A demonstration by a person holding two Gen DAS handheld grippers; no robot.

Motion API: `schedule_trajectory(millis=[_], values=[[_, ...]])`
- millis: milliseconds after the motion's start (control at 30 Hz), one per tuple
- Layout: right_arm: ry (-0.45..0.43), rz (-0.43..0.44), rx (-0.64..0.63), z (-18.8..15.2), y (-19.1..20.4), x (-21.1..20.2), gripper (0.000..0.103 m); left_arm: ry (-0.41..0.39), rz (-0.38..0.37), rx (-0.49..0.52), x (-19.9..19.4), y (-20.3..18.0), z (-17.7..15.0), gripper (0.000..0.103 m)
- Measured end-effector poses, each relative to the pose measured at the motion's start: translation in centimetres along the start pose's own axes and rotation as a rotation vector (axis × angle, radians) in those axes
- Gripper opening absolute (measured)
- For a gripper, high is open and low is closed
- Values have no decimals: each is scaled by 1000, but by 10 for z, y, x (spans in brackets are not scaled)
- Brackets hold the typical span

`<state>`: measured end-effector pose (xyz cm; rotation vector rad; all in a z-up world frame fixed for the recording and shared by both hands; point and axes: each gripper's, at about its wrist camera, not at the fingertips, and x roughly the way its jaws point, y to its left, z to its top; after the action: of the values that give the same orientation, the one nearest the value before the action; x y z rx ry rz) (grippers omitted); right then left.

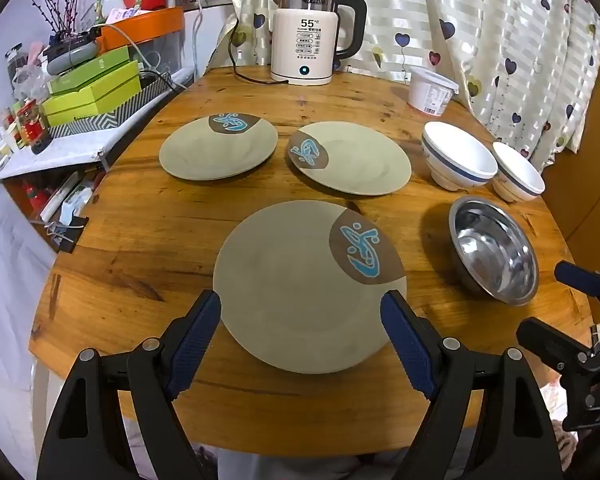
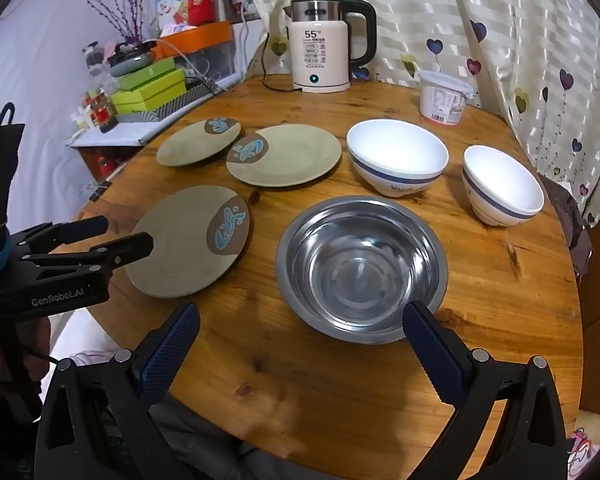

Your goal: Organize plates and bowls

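Three beige plates with a brown and blue fish patch lie apart on the round wooden table (image 1: pixel 148 240): a near plate (image 1: pixel 300 292) (image 2: pixel 184 244), a far-left plate (image 1: pixel 218 146) (image 2: pixel 198 142) and a far-middle plate (image 1: pixel 352 158) (image 2: pixel 284 156). A steel bowl (image 1: pixel 494 250) (image 2: pixel 362 268) and two white bowls with a blue band (image 1: pixel 458 160) (image 2: pixel 398 156), (image 1: pixel 518 178) (image 2: pixel 502 184) stand on the right. My left gripper (image 1: pixel 301 308) is open, just above the near plate's front edge. My right gripper (image 2: pixel 301 320) is open, in front of the steel bowl.
A white electric kettle (image 1: pixel 306 36) (image 2: pixel 322 46) and a white plastic tub (image 1: pixel 432 90) (image 2: pixel 444 96) stand at the table's back. Green boxes (image 1: pixel 94 88) and clutter fill a shelf on the left. A heart-patterned curtain (image 1: pixel 500 40) hangs behind and to the right.
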<state>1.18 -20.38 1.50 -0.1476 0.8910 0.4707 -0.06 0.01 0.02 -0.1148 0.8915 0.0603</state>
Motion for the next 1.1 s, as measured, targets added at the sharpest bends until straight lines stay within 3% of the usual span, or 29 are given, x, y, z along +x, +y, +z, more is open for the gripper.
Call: schedule_trajectory(millis=[167, 300, 1100], values=[[-17, 14, 18, 2, -2, 2, 102, -10, -1, -3, -4, 3, -2, 82], [-18, 15, 14, 5, -2, 4, 102, 0, 44, 22, 1, -2, -3, 83], [-5, 38, 20, 3, 0, 4, 102, 30, 16, -11, 1, 9, -3, 82]])
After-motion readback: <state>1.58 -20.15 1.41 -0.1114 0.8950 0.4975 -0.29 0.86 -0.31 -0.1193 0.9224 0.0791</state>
